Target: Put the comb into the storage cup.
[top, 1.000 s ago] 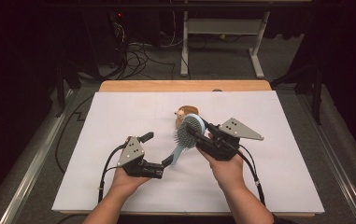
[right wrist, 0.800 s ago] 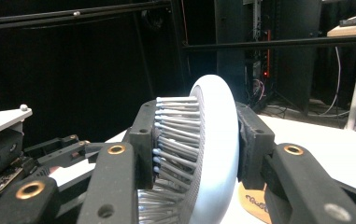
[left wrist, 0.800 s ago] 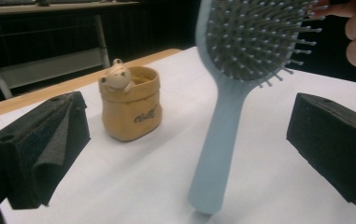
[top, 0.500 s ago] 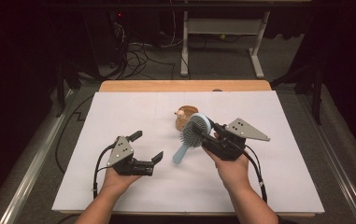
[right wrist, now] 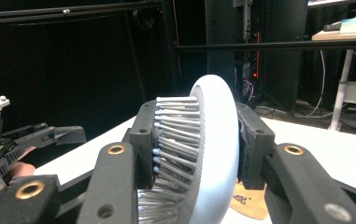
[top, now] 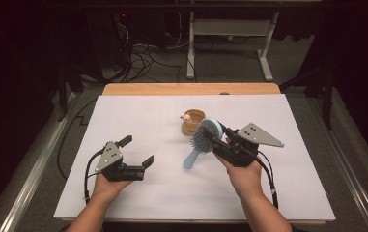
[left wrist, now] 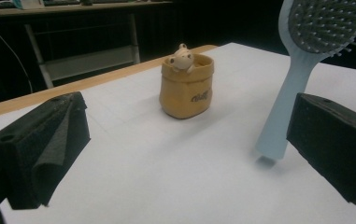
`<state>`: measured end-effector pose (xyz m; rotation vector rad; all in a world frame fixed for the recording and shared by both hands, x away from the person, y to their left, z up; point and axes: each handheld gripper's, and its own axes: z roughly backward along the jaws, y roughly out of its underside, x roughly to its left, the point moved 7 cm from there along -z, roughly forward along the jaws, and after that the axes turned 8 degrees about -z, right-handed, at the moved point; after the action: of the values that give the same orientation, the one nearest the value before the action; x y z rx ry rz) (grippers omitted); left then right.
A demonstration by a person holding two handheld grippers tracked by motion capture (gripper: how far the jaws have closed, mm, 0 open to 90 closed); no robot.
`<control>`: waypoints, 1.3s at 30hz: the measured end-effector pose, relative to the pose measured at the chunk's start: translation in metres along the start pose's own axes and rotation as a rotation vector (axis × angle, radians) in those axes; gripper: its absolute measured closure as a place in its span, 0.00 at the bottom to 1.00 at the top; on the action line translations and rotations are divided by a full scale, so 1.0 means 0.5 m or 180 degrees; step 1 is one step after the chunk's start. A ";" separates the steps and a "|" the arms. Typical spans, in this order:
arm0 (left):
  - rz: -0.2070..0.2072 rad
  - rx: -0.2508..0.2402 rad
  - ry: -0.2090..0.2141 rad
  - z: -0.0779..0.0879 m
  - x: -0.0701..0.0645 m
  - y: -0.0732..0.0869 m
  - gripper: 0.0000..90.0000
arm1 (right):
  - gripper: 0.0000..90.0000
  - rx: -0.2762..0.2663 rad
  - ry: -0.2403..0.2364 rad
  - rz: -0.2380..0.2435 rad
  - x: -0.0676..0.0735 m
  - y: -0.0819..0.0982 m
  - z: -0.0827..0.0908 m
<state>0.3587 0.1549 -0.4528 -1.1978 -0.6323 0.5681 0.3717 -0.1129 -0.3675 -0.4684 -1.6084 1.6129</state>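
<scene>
A pale blue hairbrush [top: 202,137] hangs handle-down over the white table sheet, its head [right wrist: 199,158] clamped between the pads of my right gripper [top: 217,136]; the handle tip [left wrist: 270,149] hovers just above the sheet. Behind the brush stands a small tan fabric pouch [top: 192,122] with a little toy animal [left wrist: 181,57] peeking from its top. My left gripper [top: 137,151] stands open at the left of the sheet, nothing between its foam pads [left wrist: 49,140], aimed toward the pouch and brush.
The white sheet [top: 138,116] covers a wooden table whose far edge [top: 191,89] shows bare. Beyond it stand a metal table frame [top: 230,29] and cables on a dark floor. A rail [top: 32,174] runs along the table's left side.
My left gripper has drawn away from the brush handle, moving left and toward the front edge, jaws open. The right gripper with the brush shifted slightly right, uncovering the pouch.
</scene>
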 end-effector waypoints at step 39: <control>0.0096 -0.0064 -0.0070 0.023 0.032 0.021 0.01 | 0.66 -0.0146 0.0249 0.0062 -0.071 -0.027 0.071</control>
<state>0.3608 0.1765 -0.4578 -1.2230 -0.6407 0.6024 0.3709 -0.1645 -0.3595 -0.5661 -1.5893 1.5558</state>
